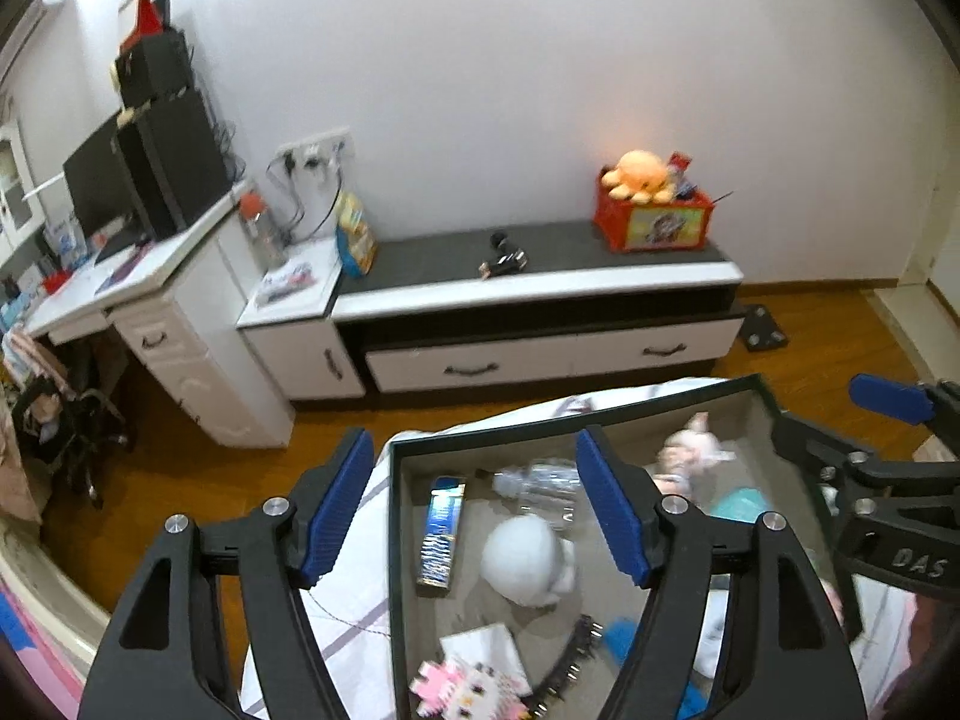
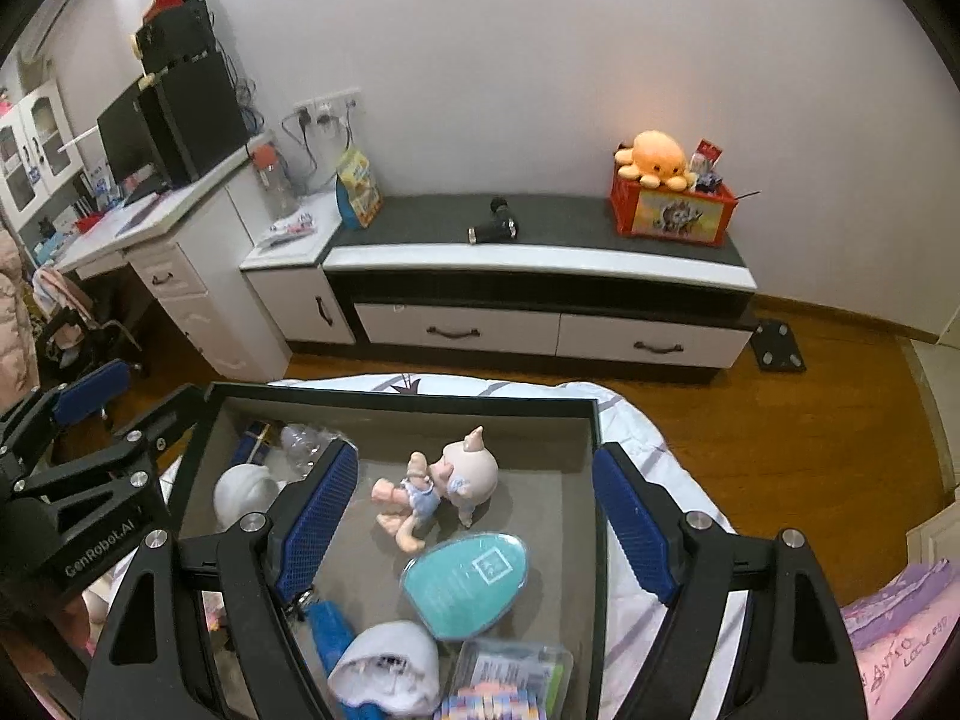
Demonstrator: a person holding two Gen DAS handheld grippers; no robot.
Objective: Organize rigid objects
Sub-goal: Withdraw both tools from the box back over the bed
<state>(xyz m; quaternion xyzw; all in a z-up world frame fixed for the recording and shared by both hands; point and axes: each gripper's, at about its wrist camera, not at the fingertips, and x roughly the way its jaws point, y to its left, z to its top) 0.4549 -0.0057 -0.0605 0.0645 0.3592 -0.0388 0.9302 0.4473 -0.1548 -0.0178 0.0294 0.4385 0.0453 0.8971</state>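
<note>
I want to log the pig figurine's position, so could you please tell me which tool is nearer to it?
Right. The right tool hangs directly over the pig figurine, which shows between its fingers; the left tool hangs toward the tray's opposite side.

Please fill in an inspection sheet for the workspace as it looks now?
Surface: black-rimmed grey tray resting on a white striped bedsheet.
Job's things: pink pig figurine, teal oval case, blue rectangular box, clear plastic bottle, white rounded object, all lying inside the tray.
Clutter: pink and white pixel toy at the tray's near edge.
Grippers: left gripper and right gripper both open, holding nothing, above the tray.
Cables: black leads hanging from the wall sockets.
Surroundings: low black and white cabinet carrying a red crate with an orange plush octopus; wooden floor.
</note>
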